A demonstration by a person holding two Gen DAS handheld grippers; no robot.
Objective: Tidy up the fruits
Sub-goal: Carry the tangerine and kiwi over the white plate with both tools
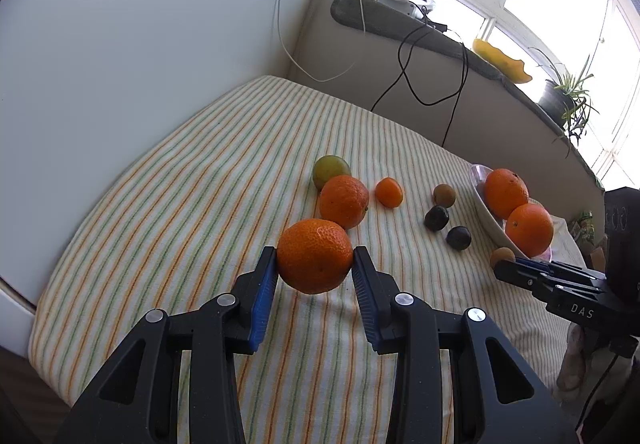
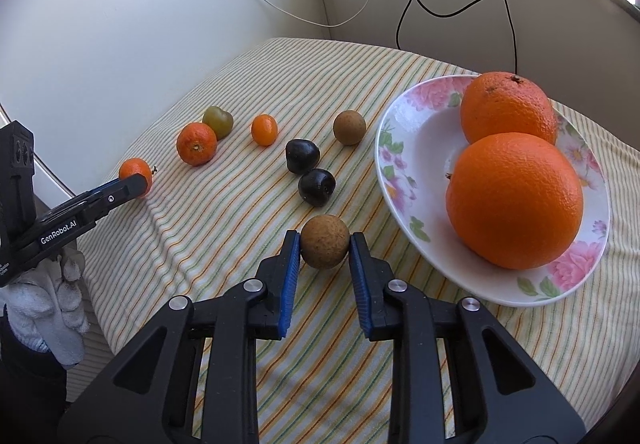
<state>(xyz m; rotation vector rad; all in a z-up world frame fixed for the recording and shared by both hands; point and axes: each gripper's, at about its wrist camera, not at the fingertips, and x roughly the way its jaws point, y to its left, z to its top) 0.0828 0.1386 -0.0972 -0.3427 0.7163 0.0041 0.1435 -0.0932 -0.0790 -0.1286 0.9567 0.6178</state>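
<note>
My left gripper [image 1: 315,259] is shut on a mandarin [image 1: 315,256] low over the striped cloth, its blue pads pressing both sides. In the right wrist view the same mandarin [image 2: 136,170] shows at the far left in the left gripper [image 2: 138,182]. My right gripper [image 2: 325,244] is shut on a small brown round fruit [image 2: 325,241], just left of the flowered plate [image 2: 400,180]. Two big oranges [image 2: 514,200] [image 2: 508,108] lie in that plate. In the left wrist view the right gripper [image 1: 505,265] holds the brown fruit [image 1: 503,255] beside the plate [image 1: 480,200].
Loose on the cloth lie another mandarin [image 2: 197,143], a green fruit [image 2: 218,121], a small orange fruit [image 2: 264,129], a second brown fruit [image 2: 349,127] and two dark plums [image 2: 302,156] [image 2: 317,187]. A white wall runs along the left; a sill with cables [image 1: 420,76] stands behind.
</note>
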